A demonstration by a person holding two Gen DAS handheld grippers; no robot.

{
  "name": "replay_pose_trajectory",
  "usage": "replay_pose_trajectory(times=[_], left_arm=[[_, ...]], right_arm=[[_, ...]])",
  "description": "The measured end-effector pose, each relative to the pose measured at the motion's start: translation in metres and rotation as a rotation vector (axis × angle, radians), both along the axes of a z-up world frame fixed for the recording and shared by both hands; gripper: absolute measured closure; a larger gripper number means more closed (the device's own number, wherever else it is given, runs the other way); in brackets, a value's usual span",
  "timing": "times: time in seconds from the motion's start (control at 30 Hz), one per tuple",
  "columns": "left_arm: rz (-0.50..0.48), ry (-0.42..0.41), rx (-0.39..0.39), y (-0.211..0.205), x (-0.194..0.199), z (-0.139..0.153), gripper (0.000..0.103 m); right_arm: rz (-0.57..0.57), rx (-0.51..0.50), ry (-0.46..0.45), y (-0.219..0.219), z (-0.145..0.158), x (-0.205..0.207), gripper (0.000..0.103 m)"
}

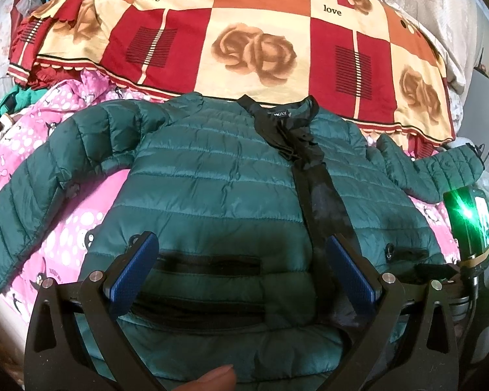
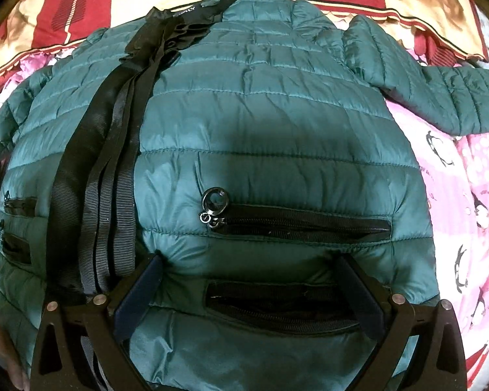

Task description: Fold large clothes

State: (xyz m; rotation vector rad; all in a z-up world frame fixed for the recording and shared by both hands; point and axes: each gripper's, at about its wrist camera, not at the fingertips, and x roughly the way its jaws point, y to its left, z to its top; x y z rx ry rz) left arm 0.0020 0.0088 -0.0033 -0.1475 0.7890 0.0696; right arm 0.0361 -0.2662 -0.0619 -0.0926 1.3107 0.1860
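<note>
**Green puffer jacket laid out flat, both grippers parked over the hem**

So there's this dark green quilted jacket [image 1: 218, 176] spread front-up on a pink penguin-print blanket [image 1: 65, 228], collar at the far end and hem at the near end. A black ribbed placket strip [image 1: 313, 176] runs down the middle from the collar. Both sleeves are out to the sides: the left sleeve [image 1: 32, 202] angles down toward the near left, and the right sleeve [image 1: 440, 169] sticks out to the far right. Past the collar there's a red, orange and cream patchwork quilt [image 1: 244, 42] with rose prints and "love" written on it.

The left gripper [image 1: 241, 270] sits low over the near left half of the jacket, blue-padded fingers [image 1: 133, 270] spread wide with nothing between them but jacket fabric underneath. A black pocket zipper [image 1: 208, 260] lies right between the two fingers. Can't tell if the tips are actually touching the fabric.

The right gripper [image 2: 247, 290] is over the near right half, also spread wide and gripping nothing. Its fingers straddle the lower pocket zipper [image 2: 277, 306], and its left fingertip looks pressed into the fabric. Just beyond that is an upper pocket zipper [image 2: 303, 224] with a round metal ring pull [image 2: 215, 202] at its left end.

A green-lit device [image 1: 469, 218] is visible at the right edge of the left wrist view.
</note>
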Motion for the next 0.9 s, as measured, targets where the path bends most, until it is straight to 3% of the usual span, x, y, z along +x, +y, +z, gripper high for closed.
replay_pose_trajectory(times=[0.03,0.07,0.2,0.4,0.67,0.9], left_arm=[[0.0,-0.045,-0.011,0.001,0.0,0.0,0.0],[0.001,-0.004,0.0,0.0,0.0,0.001,0.0],[0.002,0.019,0.006,0.0,0.0,0.001,0.0],[-0.001,-0.008,-0.006,0.0,0.001,0.0,0.0],[0.003,0.037,-0.012,-0.003,0.002,0.001,0.0],[-0.012,-0.024,0.001,-0.004,-0.002,0.003,0.0]], right_arm=[[0.001,-0.002,0.0,0.003,0.0,0.001,0.0],[0.001,-0.002,0.001,0.005,-0.001,0.005,0.0],[0.0,-0.003,0.002,0.005,-0.001,0.004,0.0],[-0.001,-0.003,0.002,0.007,-0.003,0.008,0.0],[-0.002,-0.003,0.003,0.012,-0.005,0.013,0.0],[-0.002,-0.004,0.003,0.011,-0.006,0.013,0.0]])
